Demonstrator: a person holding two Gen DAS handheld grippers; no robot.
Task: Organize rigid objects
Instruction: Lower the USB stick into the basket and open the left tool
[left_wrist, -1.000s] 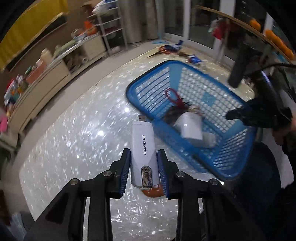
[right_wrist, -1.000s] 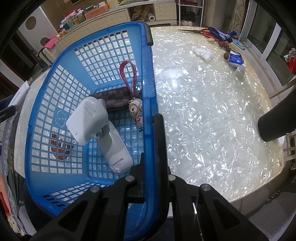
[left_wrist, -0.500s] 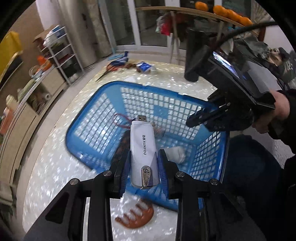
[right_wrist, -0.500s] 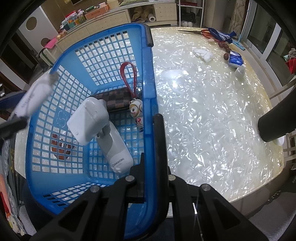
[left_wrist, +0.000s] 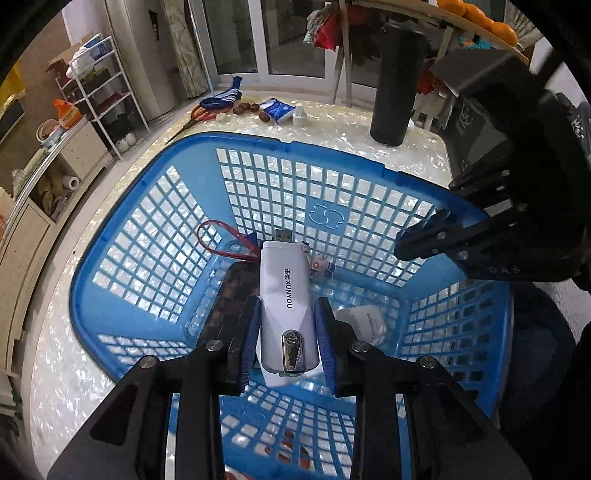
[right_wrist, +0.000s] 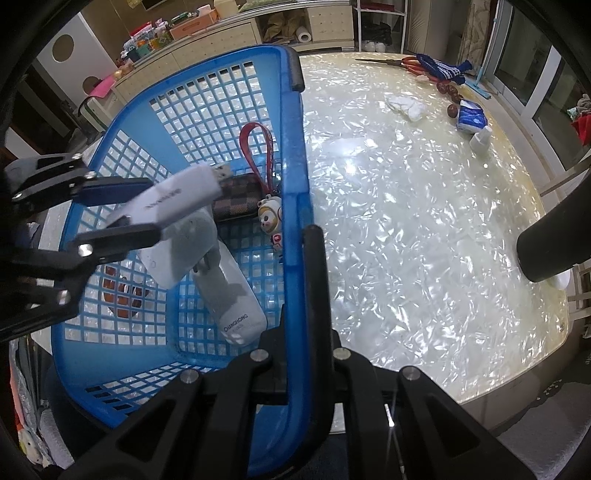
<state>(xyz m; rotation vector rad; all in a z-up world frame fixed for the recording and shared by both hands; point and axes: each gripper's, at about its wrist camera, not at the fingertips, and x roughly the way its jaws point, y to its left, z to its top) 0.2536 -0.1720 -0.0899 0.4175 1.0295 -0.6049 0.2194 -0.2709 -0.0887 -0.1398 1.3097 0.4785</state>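
The left gripper (left_wrist: 288, 334) grasps a white plastic USB dongle (left_wrist: 286, 306) over the blue plastic lattice basket (left_wrist: 147, 229). Below its jaws lie a checkered case (right_wrist: 236, 199), a white charger (right_wrist: 188, 251) and a half-hidden white remote (right_wrist: 236, 306). The right gripper (right_wrist: 301, 258) is clenched on the basket's rim.

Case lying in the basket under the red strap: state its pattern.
Brown checkerboard; the case shows best in the right wrist view.
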